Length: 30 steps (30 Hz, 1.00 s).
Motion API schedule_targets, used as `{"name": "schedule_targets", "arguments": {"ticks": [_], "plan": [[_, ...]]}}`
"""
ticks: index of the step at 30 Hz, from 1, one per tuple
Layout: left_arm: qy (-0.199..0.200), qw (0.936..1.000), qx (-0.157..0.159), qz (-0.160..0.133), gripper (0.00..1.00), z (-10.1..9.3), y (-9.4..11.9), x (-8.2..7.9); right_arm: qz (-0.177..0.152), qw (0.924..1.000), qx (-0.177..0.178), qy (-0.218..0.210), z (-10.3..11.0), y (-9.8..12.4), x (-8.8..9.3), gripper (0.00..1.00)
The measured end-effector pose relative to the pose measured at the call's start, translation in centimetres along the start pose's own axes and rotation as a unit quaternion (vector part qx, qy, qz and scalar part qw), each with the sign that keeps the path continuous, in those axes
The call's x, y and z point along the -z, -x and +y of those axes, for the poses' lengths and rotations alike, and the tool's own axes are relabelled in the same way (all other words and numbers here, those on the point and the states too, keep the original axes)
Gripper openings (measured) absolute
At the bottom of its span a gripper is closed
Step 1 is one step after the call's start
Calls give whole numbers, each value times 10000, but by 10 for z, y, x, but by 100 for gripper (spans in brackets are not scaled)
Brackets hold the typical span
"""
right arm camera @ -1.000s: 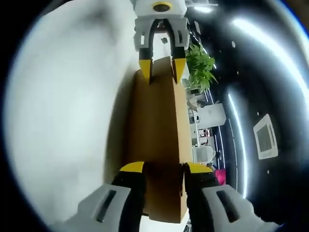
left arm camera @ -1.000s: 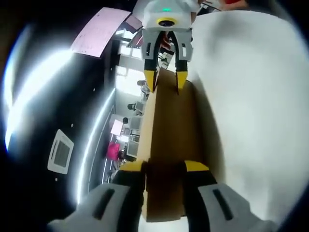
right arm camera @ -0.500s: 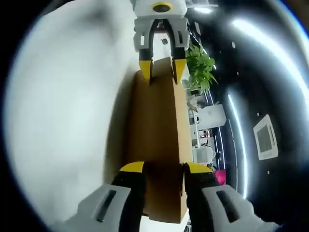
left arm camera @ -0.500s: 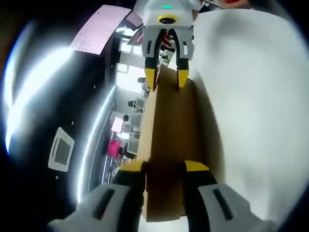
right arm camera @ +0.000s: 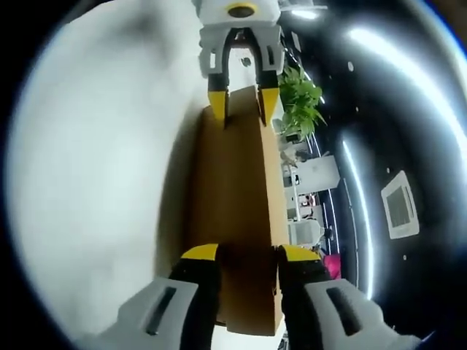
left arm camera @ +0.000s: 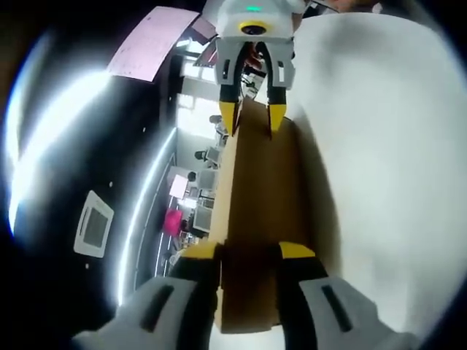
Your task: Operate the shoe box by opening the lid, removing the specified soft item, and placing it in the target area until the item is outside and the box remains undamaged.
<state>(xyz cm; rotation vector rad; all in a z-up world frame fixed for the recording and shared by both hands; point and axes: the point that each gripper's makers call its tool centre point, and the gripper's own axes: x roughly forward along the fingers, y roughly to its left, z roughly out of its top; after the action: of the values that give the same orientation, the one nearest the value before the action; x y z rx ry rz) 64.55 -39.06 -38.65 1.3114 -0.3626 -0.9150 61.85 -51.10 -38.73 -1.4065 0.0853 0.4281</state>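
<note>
A long brown cardboard shoe box lid [left arm camera: 259, 189] hangs in the air between my two grippers, seen edge-on. My left gripper [left arm camera: 248, 251] is shut on its near end, one yellow-tipped jaw on each side. At the far end my right gripper [left arm camera: 252, 120] clamps the same lid. In the right gripper view the lid [right arm camera: 233, 182] runs from my right gripper [right arm camera: 248, 253], shut on it, up to my left gripper [right arm camera: 235, 108]. The soft item and the box body are out of sight.
A white table top [left arm camera: 379, 146] lies along one side of the lid, also seen as the table top [right arm camera: 109, 146]. On the other side are a dark ceiling with light strips, a pink sheet [left arm camera: 149, 44] and a green plant [right arm camera: 299, 98].
Hardly anything: both views have shifted a little, and each far gripper sits slightly higher in the picture. Both grips on the lid hold.
</note>
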Motion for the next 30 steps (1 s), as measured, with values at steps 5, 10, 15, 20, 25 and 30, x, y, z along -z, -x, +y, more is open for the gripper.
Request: {"name": "schedule_targets", "arguments": {"ticks": [5,10,15,20,25,30], "plan": [[14,10000,-36,-33,29,3,2,-1,-2,10000,44,-8,-4,2,-1,30],[0,10000,-70,-46,29,8,4,-3,-13,9999,117,-16,-9,5,-2,29],[-35,9999,-129,-51,29,14,6,-5,-37,9998,187,-36,-14,7,-3,29],[52,9998,-206,-62,29,17,7,-6,-38,9998,209,-13,-17,8,-4,29],[203,9995,-219,-82,29,19,8,-6,-16,9997,229,9,-20,9,-4,29],[270,9991,-282,-147,29,27,11,-8,-34,9995,328,-6,-27,12,-5,29]]}}
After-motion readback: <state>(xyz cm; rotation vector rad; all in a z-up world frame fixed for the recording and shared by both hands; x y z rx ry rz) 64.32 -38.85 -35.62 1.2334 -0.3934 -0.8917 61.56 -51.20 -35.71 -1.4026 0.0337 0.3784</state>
